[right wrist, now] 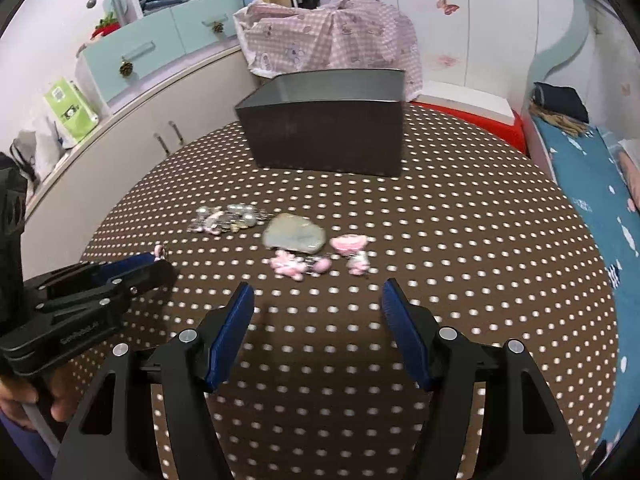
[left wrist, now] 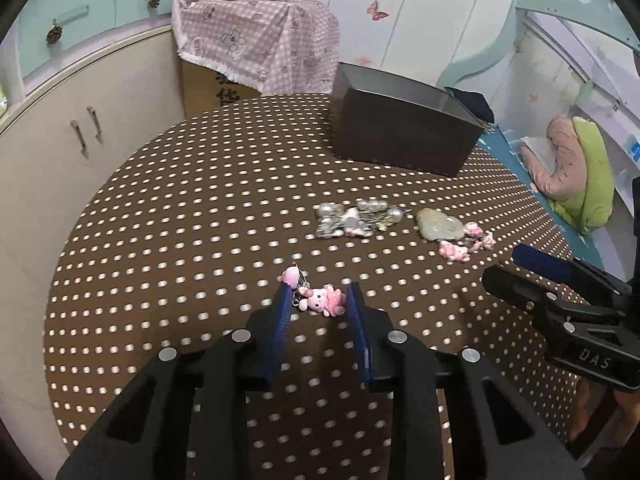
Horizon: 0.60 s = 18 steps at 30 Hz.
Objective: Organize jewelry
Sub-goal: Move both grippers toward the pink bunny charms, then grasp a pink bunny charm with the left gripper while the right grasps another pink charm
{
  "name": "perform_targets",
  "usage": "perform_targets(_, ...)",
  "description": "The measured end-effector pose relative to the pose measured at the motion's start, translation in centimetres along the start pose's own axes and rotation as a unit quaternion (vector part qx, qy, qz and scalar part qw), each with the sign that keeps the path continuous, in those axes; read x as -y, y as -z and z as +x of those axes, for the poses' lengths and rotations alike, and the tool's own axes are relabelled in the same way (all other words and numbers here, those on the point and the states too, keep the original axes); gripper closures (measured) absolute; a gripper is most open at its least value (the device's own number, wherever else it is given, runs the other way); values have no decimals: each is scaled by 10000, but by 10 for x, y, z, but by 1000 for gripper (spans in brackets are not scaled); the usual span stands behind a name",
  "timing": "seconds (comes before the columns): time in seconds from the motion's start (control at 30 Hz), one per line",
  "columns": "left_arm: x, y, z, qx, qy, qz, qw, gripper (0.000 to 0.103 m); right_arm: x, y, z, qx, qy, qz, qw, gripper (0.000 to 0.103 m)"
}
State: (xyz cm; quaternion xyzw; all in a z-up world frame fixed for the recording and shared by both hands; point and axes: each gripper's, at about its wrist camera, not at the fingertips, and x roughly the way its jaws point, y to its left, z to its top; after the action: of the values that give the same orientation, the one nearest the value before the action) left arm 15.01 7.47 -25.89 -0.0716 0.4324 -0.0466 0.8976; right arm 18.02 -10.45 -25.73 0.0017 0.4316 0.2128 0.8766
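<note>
**Pink charm between left pads, rest of jewelry loose mid-table**

Left wrist view: left gripper [left wrist: 320, 300] has blue ribbed pads parted, straddling a small glossy pink doll charm [left wrist: 325, 299] with a thin metal chain and a pink egg-shaped bead [left wrist: 289, 275] at its far-left end. The left pad sits against the chain; the right pad is just beside the doll; not clamped. The round table [left wrist: 168, 208] wears a brown cloth with a grid of pale dots. Toward the middle lies a pearl cluster [left wrist: 356, 218], round shiny beads mixed with metal bits. To its right is a pale green stone pendant [left wrist: 439, 224], a smooth lump, then small pink charms [left wrist: 466, 244] toward the right edge. A dark rectangular box [left wrist: 404, 136], open-topped with matte walls, stands at the far edge. The right gripper [left wrist: 520, 268] enters from the right, black plastic with a blue pad.

Right wrist view: right gripper [right wrist: 318, 300] is spread wide, holding nothing, over bare cloth near the near edge. Pendant [right wrist: 294, 234] and pink charms [right wrist: 320, 258] lie just beyond the fingertips, slightly blurred; pearl cluster [right wrist: 228, 218] to their left; box [right wrist: 328, 140] at the far edge. The left gripper [right wrist: 156, 268] shows at the left edge of the table.
</note>
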Motion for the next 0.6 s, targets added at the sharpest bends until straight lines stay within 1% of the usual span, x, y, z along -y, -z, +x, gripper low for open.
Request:
perform_targets(0.03, -2, 1, -1, -3, 41, -20, 10000, 76, -4, 0, 3, -26, -51, -25, 10000, 46)
perform_targets(0.17, -7, 1, -3, 0, 128, -68, 9999, 76, -13, -1, 12, -134, -211, -23, 9997, 56)
perform_targets(0.27, -7, 1, -3, 15, 158, -37, 9999, 75, -16, -2, 19, -182, -190, -20, 9997, 57)
perform_targets(0.43, -6, -1, -1, 58, 242, -55, 9997, 65, -14, -9, 28, -136, -59, 26, 9999, 58)
perform_targets(0.57, -1, -3, 2, 96, 152, 56, 9998, 64, -17, -17, 35, -136, 78, -99, 9998, 59)
perform_targets(0.6, 0, -3, 2, 98, 146, 72, 9998, 64, -18, -17, 36, -129, 132, -148, 9997, 61)
